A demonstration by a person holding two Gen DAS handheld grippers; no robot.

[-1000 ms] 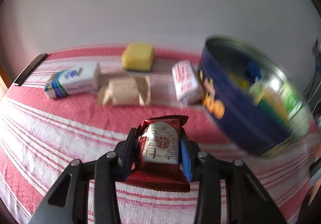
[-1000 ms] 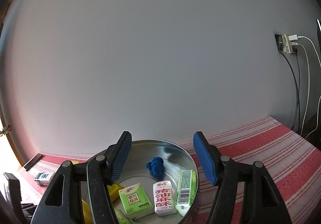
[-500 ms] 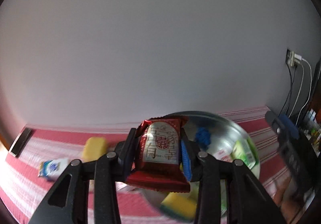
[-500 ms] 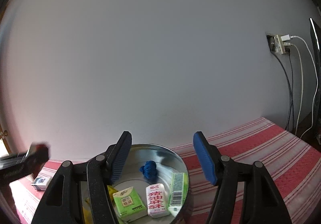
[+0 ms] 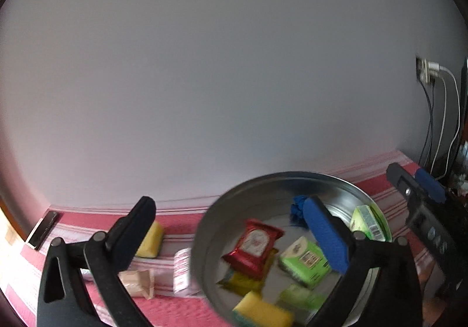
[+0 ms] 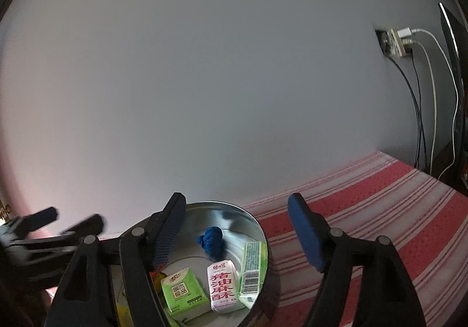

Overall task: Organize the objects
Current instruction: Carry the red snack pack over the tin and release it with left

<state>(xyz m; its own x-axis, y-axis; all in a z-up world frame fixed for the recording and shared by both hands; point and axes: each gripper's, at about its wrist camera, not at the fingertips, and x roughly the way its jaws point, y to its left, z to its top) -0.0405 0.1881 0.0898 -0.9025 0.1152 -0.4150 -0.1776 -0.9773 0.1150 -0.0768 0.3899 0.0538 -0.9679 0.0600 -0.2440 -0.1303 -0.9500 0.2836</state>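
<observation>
Presently the left gripper (image 5: 231, 236) fills the lower part of the left wrist view, jaws wide with nothing between them. Just past its fingers, lower centre, sits the round metal tin (image 5: 263, 183), and the red snack packet (image 5: 254, 248) lies inside it, tilted on top of a yellow wrapper. Around it in the tin: a yellow sponge (image 5: 263, 313) at the near wall, a green tissue pack (image 5: 304, 262), a blue cloth knot (image 5: 298, 208) farther back.

Lower left of the same frame, on the red striped tablecloth (image 5: 73, 218) outside the tin: a beige packet (image 5: 137, 283), a white-and-red packet (image 5: 182, 271) touching or just beside the tin wall (blur, cannot tell which), and a second yellow sponge (image 5: 150, 240) beyond them. A dark phone (image 5: 44, 229) lies at the far left edge.

In the right wrist view the right gripper (image 6: 237, 236) hovers over the near rim of the tin, jaws wide, empty. A white packet with red characters (image 6: 222, 286) lies below it.

Judgement: one drop looks complete; three items appear left outside. Risks: both grippers crowd the same tin, so a sideways withdrawal could clip its rim and shift it; the packet against the wall leaves little room for a finger on that side, and a grasp there could push it under the tin's edge.
</observation>
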